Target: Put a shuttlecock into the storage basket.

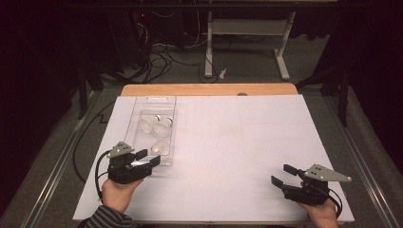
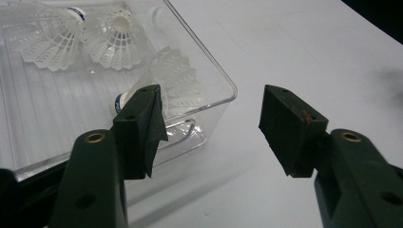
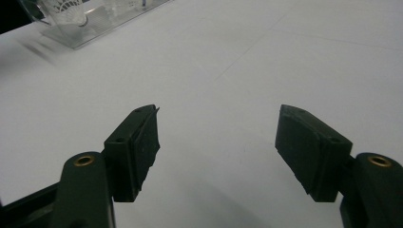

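Shuttlecocks, three white feathered ones with white cork tips, lie inside the clear rectangular plastic tray (image 1: 142, 107) that sits on the left part of the counter (image 1: 237, 142), which is covered with a white sheet. From the high view I see two of them side by side in the middle of the tray, the left shuttlecock (image 1: 148, 125) and the right shuttlecock (image 1: 164, 125), and the third, nearest shuttlecock (image 1: 161, 147) resting close to the tray's near end. My left gripper (image 1: 149, 157) is held just at that near end of the tray, its fingers spread wide with nothing between them. In the left gripper view the left finger (image 2: 140, 128) stands in front of the tray's corner wall, with the nearest shuttlecock (image 2: 173, 85) lying behind it inside the tray, its cork pointing towards me; I cannot tell whether the finger touches the plastic. The right finger (image 2: 287, 128) hangs over bare white sheet. My right gripper (image 1: 284, 175) is well apart from the tray, near the right front corner of the counter, its fingers also wide and holding nothing. In the right gripper view the tray (image 3: 90, 23) shows far off at the upper left.
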The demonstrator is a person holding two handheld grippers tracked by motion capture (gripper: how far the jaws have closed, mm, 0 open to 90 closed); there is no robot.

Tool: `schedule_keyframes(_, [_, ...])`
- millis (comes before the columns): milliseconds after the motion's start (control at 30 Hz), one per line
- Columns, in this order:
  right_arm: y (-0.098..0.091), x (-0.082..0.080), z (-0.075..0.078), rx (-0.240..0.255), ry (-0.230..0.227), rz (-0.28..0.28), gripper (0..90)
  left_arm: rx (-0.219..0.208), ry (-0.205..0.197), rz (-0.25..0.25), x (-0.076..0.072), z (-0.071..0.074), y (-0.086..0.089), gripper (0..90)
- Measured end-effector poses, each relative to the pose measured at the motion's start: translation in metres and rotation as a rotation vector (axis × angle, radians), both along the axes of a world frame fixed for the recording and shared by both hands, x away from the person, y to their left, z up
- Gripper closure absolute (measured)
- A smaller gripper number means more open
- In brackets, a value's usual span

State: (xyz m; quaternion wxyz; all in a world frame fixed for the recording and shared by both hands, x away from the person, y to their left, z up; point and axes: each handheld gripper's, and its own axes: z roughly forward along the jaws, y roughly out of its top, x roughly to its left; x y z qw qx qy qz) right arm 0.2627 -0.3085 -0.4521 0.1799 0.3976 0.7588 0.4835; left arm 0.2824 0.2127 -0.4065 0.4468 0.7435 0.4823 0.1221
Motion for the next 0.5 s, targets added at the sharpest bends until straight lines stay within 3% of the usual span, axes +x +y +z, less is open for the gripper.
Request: schedule_keyframes(500, [0.0002, -0.0002, 0.0001, 0.001, 0.002, 0.000, 31.6, -0.010, -0.007, 0.010, -0.0053, -0.0092, 0.0008, 41.0])
